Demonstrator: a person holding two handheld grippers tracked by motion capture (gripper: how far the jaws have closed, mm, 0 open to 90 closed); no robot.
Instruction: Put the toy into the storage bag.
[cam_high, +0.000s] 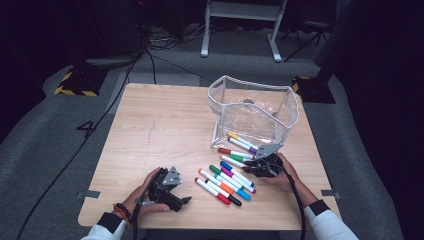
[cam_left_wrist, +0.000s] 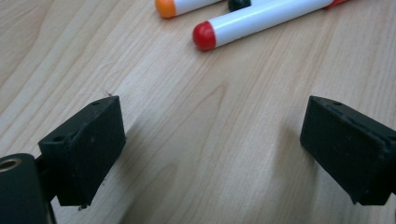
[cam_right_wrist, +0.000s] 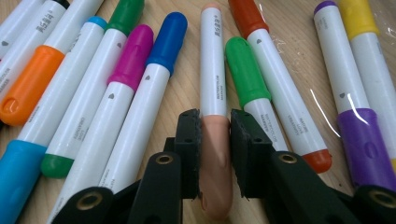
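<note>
Right gripper view: the right gripper (cam_right_wrist: 215, 140) is seen closed on a peach-capped marker (cam_right_wrist: 213, 88), with both black pads pressed against the peach cap. No earlier frame is supplied, so only the present grip is recorded. The held marker lies flat on the wooden table (cam_right_wrist: 187, 88), pointing away from the jaws. It is flanked by a blue-capped marker (cam_right_wrist: 154, 79) on one side and a green-capped marker (cam_right_wrist: 250, 79) on the other, both just beside it. A purple-capped marker (cam_right_wrist: 350, 93) is positioned further out, over a clear plastic edge.

In the high view, the right gripper (cam_high: 260, 165) is located at the near end of the marker group, just in front of a clear plastic pouch (cam_high: 255, 112) that stands open on the table. The remaining markers are spread between the two hands.

The left gripper (cam_high: 175, 197) rests near the table's front edge, well apart from the pouch. In the left gripper view its jaws are spread wide over bare wood with nothing between them; a red-capped marker (cam_left_wrist: 261, 23) lies ahead of them.
</note>
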